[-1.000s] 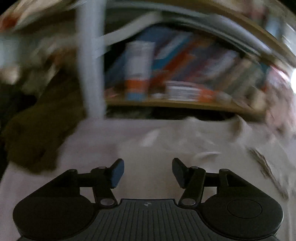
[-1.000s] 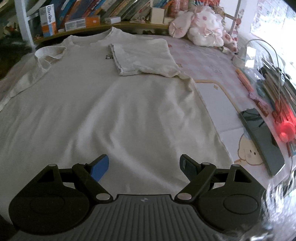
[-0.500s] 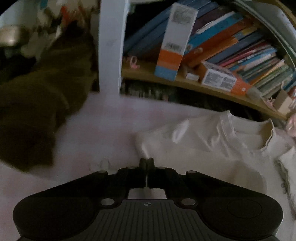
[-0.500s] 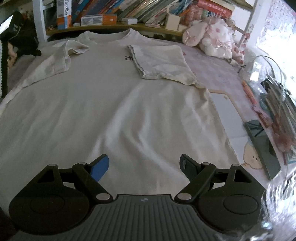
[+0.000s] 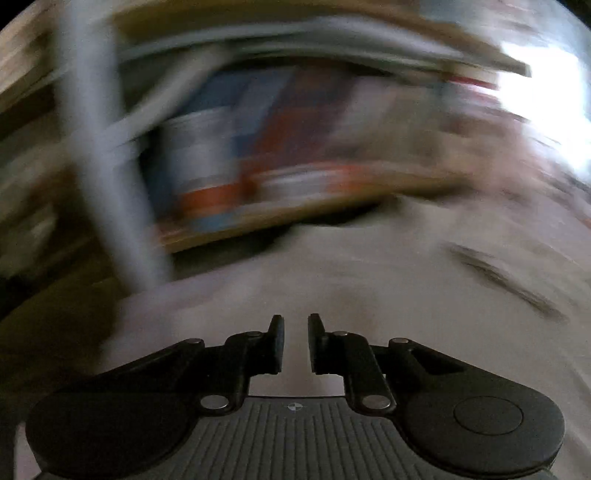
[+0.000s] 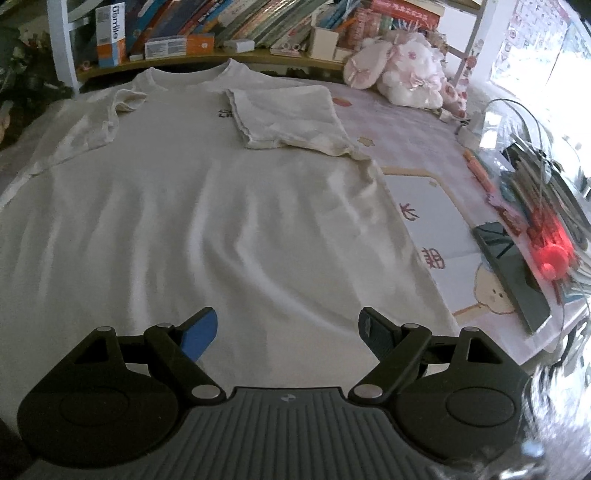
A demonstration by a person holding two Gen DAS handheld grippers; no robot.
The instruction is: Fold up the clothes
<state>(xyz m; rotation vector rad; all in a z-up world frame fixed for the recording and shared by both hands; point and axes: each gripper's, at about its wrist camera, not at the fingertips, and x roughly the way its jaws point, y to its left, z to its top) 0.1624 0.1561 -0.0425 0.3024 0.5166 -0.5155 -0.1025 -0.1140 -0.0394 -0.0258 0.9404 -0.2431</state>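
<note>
T-shirt (image 6: 207, 206), cream-white, lies flat and front-up on a pink printed bed cover (image 6: 402, 125), collar toward the far end and hem toward the right wrist camera. Its right-hand sleeve (image 6: 291, 118) is folded inward across the chest, partly covering a small dark print. The other sleeve (image 6: 92, 129) is turned in loosely and lies rumpled along the shoulder. Soft wrinkles run lengthwise over the body of the shirt.

The right gripper (image 6: 288, 332) hovers over the hem area with its jaws spread wide and nothing between them. In the left wrist view, heavily smeared by motion, the left gripper (image 5: 295, 343) has just been opening from a full clench; its jaws stand a narrow slit apart, with no cloth pinched between them and pale fabric below.

Beside the shirt on the cover lies a white sheet printed with a cartoon figure (image 6: 436, 221), and further out a dark tablet (image 6: 513, 273). Past that, a clutter of pens and a red object (image 6: 550, 254) fills the edge. A pink plush toy (image 6: 402, 70) sits at the far corner. Behind the collar a curved wooden shelf (image 6: 236, 57) carries a leaning row of books (image 6: 229, 18) and an orange-and-white box (image 6: 110, 35), next to a white post (image 6: 61, 44). Bright daylight comes from the right.
</note>
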